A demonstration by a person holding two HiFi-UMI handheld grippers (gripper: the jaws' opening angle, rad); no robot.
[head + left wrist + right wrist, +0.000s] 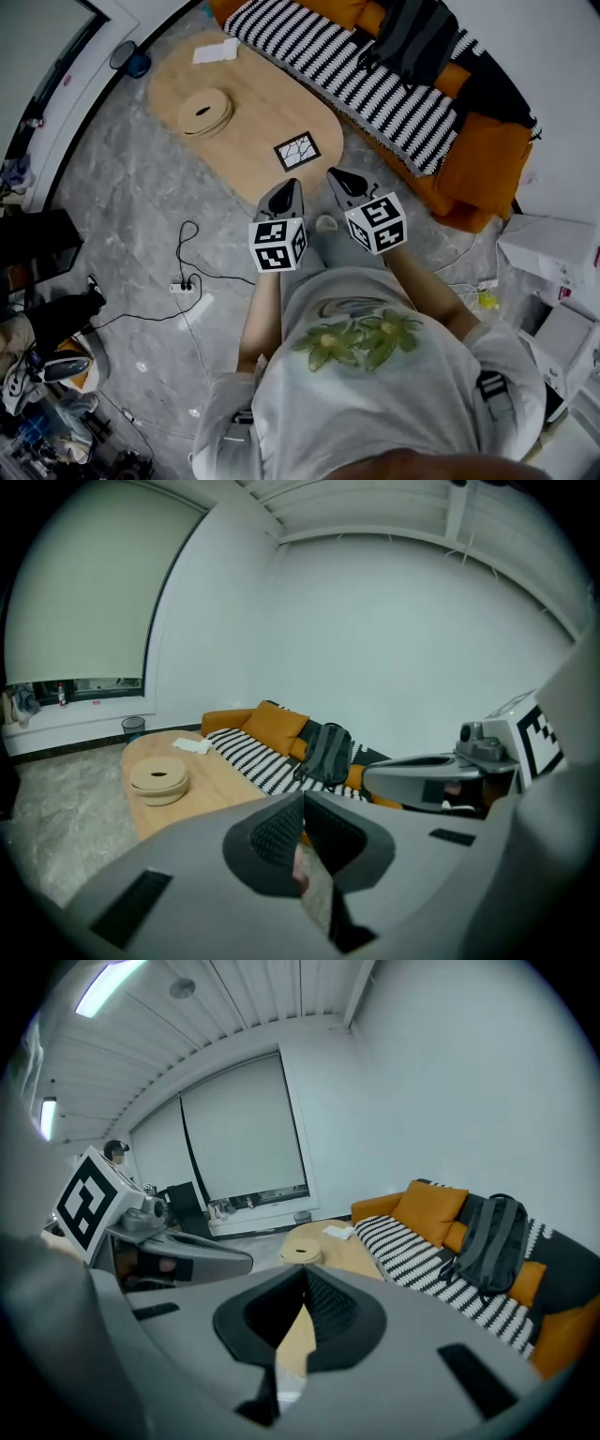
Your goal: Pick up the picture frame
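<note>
A small black picture frame (297, 151) with a white branching pattern lies flat near the front end of the oval wooden table (248, 103). In the head view my left gripper (285, 190) hovers shut just short of the table's near edge, below the frame. My right gripper (343, 177) is shut too, a little to the frame's lower right. Nothing is between either pair of jaws. In the left gripper view the closed left gripper (303, 803) points toward the sofa (281, 738). The right gripper (305, 1279) in its own view points along the table (323, 1246). The frame is hidden in both gripper views.
A stack of round wooden dishes (205, 112) and a white cloth (217, 51) lie further along the table. The orange sofa (478, 159) with a striped blanket (347, 70) and a dark backpack (412, 33) runs beside it. A power strip and cable (183, 281) lie on the floor at left.
</note>
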